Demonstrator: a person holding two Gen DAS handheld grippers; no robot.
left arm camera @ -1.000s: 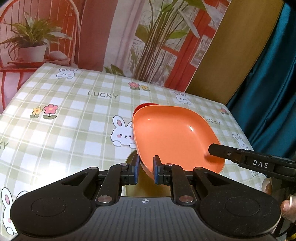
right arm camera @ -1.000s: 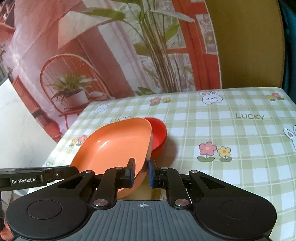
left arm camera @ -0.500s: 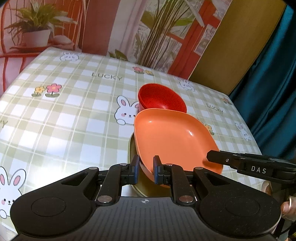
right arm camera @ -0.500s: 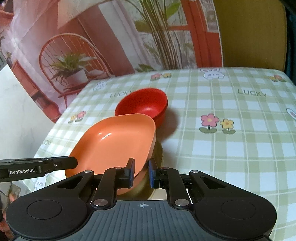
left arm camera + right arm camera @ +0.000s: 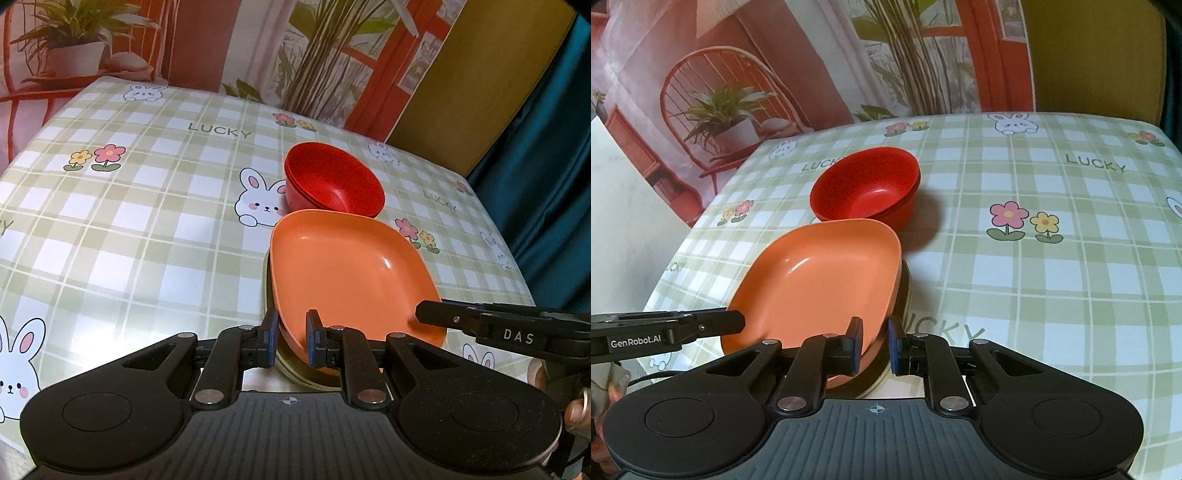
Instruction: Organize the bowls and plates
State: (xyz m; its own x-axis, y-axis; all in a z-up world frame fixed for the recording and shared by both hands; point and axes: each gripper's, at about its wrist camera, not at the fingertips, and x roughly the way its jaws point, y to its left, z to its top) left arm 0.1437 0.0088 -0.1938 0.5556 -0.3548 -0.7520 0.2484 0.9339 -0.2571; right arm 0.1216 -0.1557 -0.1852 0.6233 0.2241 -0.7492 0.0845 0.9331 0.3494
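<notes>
An orange squarish plate is held at its near rim by both grippers, low over a darker olive plate that lies on the table. My left gripper is shut on the orange plate's rim. My right gripper is shut on the plate's other near edge; the olive plate's edge shows beneath. Red bowls, stacked, stand just behind the plates and also show in the right wrist view.
The table has a green checked cloth with rabbits and flowers. A printed backdrop hangs behind the table. A teal curtain hangs off its right side.
Both grippers have lowered the orange plate toward the table and drawn it back. The red bowls, hidden behind it before, now show in full.
</notes>
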